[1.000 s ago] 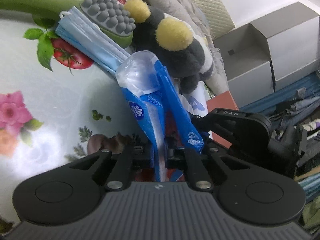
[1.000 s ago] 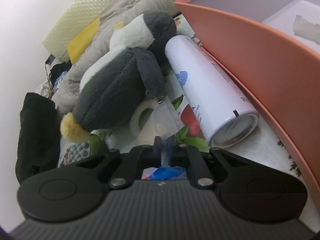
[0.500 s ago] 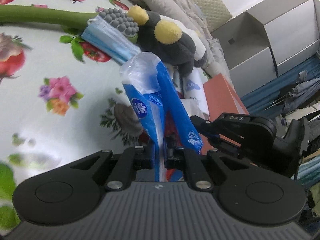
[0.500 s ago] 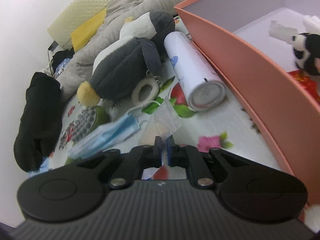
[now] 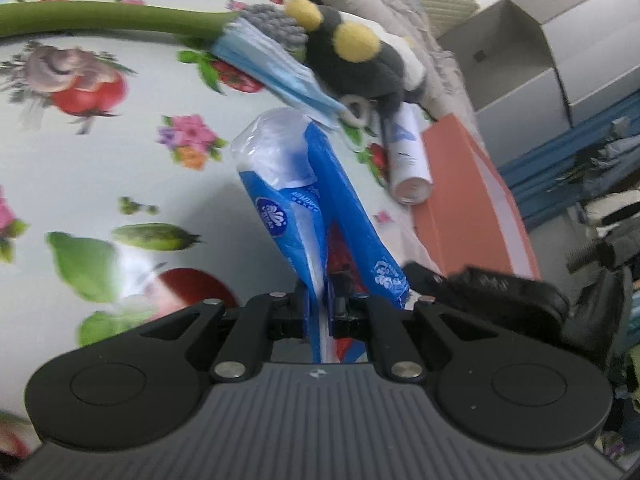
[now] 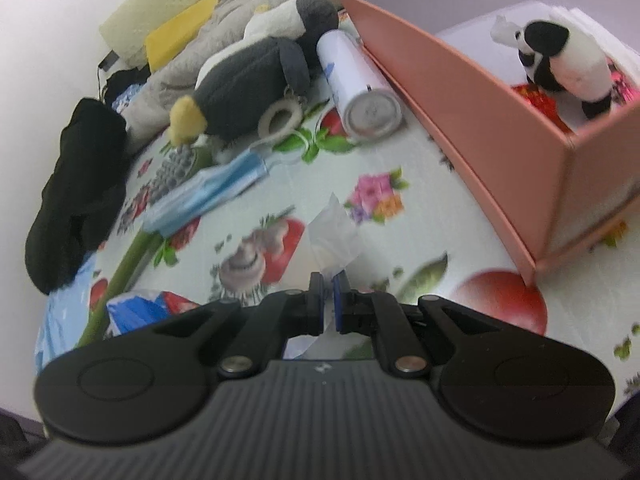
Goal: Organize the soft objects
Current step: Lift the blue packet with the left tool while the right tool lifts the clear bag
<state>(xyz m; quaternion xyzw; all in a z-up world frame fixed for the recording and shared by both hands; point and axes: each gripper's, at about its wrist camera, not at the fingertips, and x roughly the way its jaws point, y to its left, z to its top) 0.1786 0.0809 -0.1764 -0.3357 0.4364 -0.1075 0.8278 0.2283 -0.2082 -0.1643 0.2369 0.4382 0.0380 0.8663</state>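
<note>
- You have the blue tissue pack (image 5: 308, 208) lifted up off the flowery worktop (image 5: 100, 152). It sticks out forward from the left hand-held gripper (image 5: 320, 304), which is squeezed tight on its bottom end.
- The right hand-held gripper (image 6: 328, 300) is squeezed tight too, on a clear bit of plastic wrap (image 6: 334, 240). It looks like the loose end of the same pack, but you can't be sure from here.
- So the step now seems to be carrying the pack over to the pink box (image 6: 480, 92). The box is open and sits to the right of the right hand-held gripper.
- A little panda toy (image 6: 564, 60) is already in the box, with something red and something white beside it.
- Next, you need to bring both hand-held grippers over the box wall together, lower the pack into a free spot, then let go.
- Other soft things lie at the far side of the worktop: the penguin toy (image 6: 248, 84), the blue face masks (image 6: 208, 192) and a green brush (image 5: 120, 20). A white spray can (image 6: 360, 84) lies between the penguin and the box.
- Hard to see: the low part of the pack is hidden behind the fingers. Both views are blurry. The box is cut off at the edge, so you can't tell how much room is left.
</note>
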